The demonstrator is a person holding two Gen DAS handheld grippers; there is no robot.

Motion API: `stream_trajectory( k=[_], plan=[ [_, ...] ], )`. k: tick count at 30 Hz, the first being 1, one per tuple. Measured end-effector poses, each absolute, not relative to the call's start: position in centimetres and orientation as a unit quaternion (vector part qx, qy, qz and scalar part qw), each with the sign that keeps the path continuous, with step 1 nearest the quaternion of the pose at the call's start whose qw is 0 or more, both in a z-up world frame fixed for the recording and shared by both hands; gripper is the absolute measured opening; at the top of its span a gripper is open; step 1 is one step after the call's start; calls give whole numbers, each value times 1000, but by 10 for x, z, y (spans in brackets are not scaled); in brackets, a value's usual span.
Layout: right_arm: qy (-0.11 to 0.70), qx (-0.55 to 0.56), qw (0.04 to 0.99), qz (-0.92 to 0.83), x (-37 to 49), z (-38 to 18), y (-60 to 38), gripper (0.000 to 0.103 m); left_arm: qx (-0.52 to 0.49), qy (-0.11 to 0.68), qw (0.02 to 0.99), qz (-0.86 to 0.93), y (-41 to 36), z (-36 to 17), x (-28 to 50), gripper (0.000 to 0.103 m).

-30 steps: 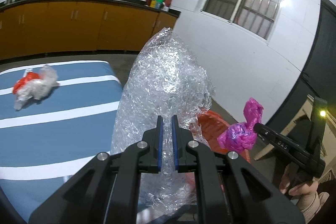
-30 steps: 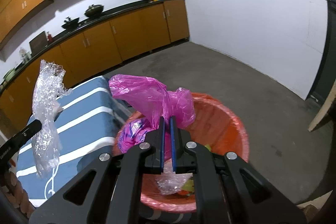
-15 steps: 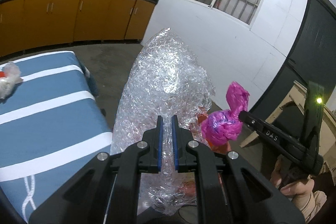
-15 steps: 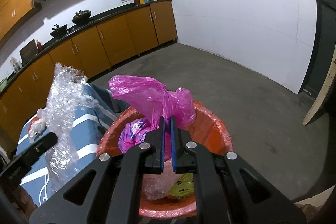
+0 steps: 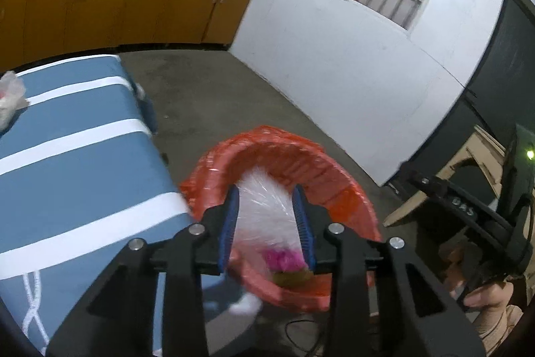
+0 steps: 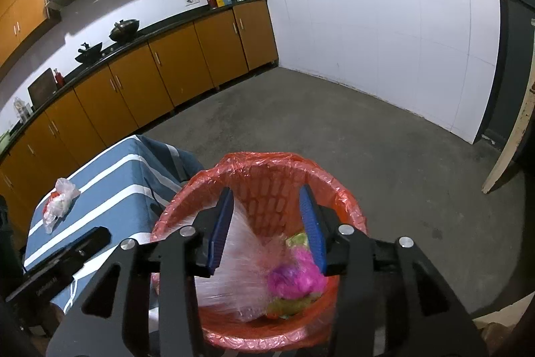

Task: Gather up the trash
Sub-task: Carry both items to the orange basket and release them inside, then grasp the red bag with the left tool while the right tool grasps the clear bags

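An orange-lined trash bin [image 5: 301,163] [image 6: 267,176] stands on the floor beside the table. Both grippers hang just above it. My left gripper [image 5: 267,219] is open and empty; blurred clear bubble wrap [image 5: 264,209] drops between its fingers into the bin. My right gripper [image 6: 267,223] is open and empty; the pink plastic bag [image 6: 294,276] lies in the bin beside the bubble wrap [image 6: 230,266]. The pink bag also shows in the left wrist view [image 5: 284,258]. A clear plastic bag with red contents [image 6: 58,201] [image 5: 8,97] lies on the table.
The table has a blue cloth with white stripes [image 5: 67,156] [image 6: 110,186], left of the bin. Orange kitchen cabinets [image 6: 160,72] line the far wall. Bare concrete floor [image 6: 367,139] lies beyond the bin. A wooden board [image 6: 511,143] leans at the right.
Both grippers opened over the bin. The bubble wrap left my left gripper and the pink bag left my right gripper; both fell into the bin.
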State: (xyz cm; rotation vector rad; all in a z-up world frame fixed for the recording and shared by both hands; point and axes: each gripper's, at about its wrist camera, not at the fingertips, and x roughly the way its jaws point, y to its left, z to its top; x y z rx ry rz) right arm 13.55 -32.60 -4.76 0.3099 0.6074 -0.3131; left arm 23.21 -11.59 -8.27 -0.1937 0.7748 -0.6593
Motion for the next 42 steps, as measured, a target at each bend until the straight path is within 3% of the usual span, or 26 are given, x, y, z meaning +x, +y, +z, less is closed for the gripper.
stream_trajectory(
  k=[16, 33, 42],
  plan=[
    [301, 115, 941, -102, 162, -38, -281, 49, -86, 328, 925, -173, -6, -68, 237, 45],
    [322, 71, 941, 76, 257, -40, -111, 51, -95, 291, 951, 33, 179, -63, 232, 49],
    [354, 63, 923, 137, 330, -67, -3, 56, -114, 270, 950, 104, 241, -67, 228, 51]
  ],
)
